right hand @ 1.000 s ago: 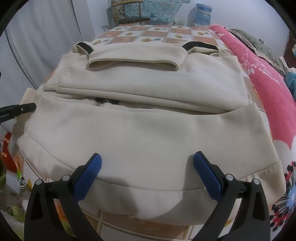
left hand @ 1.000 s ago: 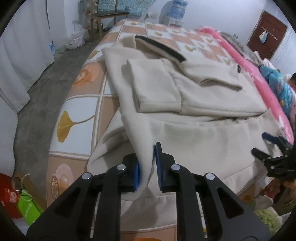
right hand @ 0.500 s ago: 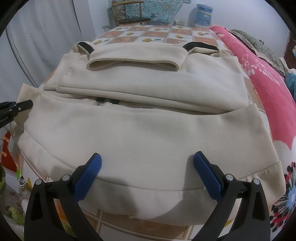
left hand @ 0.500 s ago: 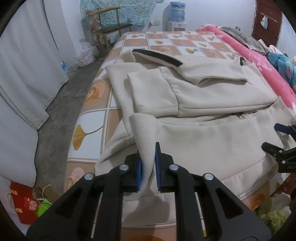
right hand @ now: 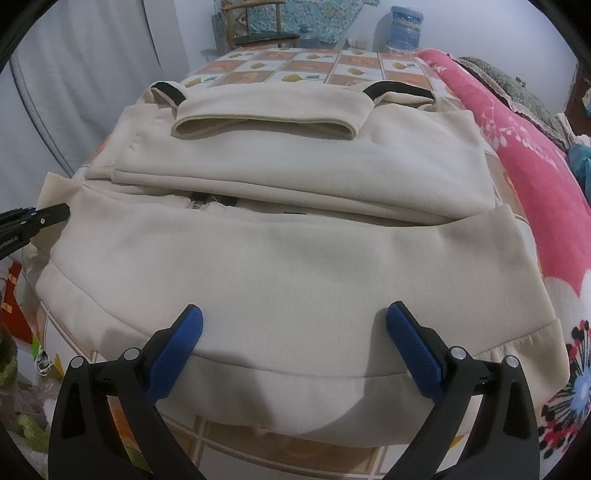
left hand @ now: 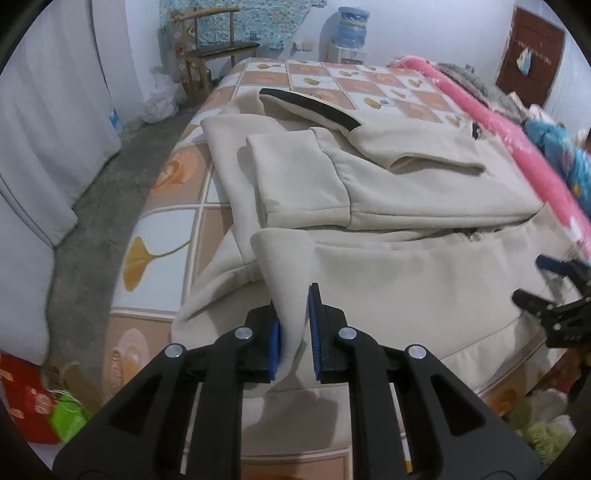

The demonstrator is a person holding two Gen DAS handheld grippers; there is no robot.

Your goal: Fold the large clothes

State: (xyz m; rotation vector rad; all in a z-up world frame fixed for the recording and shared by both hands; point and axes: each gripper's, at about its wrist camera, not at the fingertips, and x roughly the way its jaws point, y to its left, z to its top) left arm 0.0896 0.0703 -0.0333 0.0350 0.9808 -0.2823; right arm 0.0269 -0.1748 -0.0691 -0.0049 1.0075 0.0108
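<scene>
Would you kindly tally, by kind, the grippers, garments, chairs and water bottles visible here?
Grippers: 2, left gripper, right gripper
Cream jacket: 1
Wooden chair: 1
Water dispenser bottle: 1
Total: 5

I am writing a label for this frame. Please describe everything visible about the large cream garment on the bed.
The large cream fleece-like garment lies spread on the tiled-pattern bedcover, partly folded: its sleeves are laid across the body and black trim shows at the far end. A dark zipper shows in the gap between the layers. The near hem hangs over the bed's edge. The left gripper pinches a raised corner; the open right gripper hovers at the hem.
</scene>
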